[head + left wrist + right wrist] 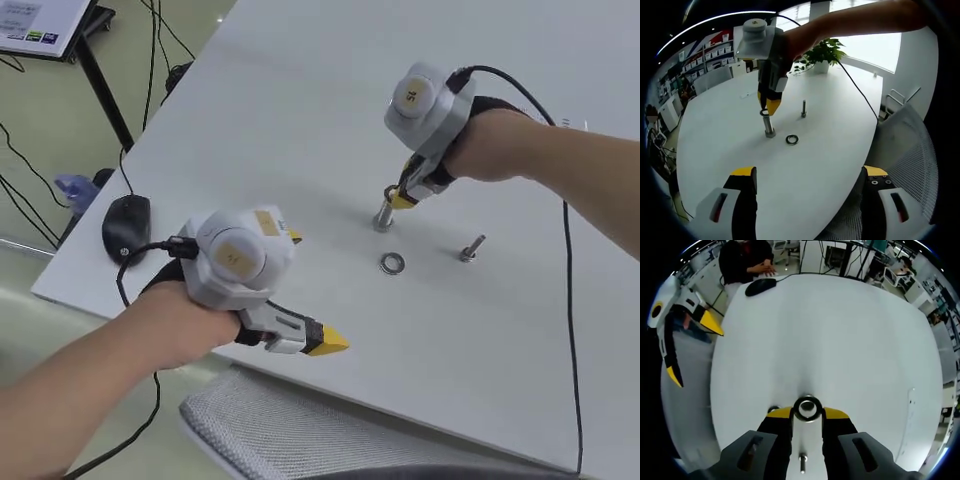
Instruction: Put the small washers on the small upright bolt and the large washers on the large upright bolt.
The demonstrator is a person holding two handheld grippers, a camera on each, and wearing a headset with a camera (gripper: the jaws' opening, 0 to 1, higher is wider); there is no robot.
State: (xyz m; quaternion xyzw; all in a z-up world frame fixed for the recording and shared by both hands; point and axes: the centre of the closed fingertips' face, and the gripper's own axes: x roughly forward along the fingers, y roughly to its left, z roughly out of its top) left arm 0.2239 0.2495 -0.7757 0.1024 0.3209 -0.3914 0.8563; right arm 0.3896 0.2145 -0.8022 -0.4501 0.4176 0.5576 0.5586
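Observation:
My right gripper [400, 198] is shut on a large metal washer [796, 409], held just above the top of the large upright bolt [383, 216]. From the left gripper view the washer [764, 113] hangs at that bolt's [769, 128] tip under the right gripper [768, 106]. A second large washer [392, 263] lies flat on the white table, close to the bolt. The small upright bolt [470, 248] stands to the right of it. My left gripper [312, 290] hovers at the table's near edge, its jaws wide open and holding nothing [810, 172].
A black mouse [126, 226] sits at the table's left corner. A grey mesh chair [300, 430] is below the near edge. A potted plant [826, 50] stands at the far end. A seated person [747, 260] is beyond the table.

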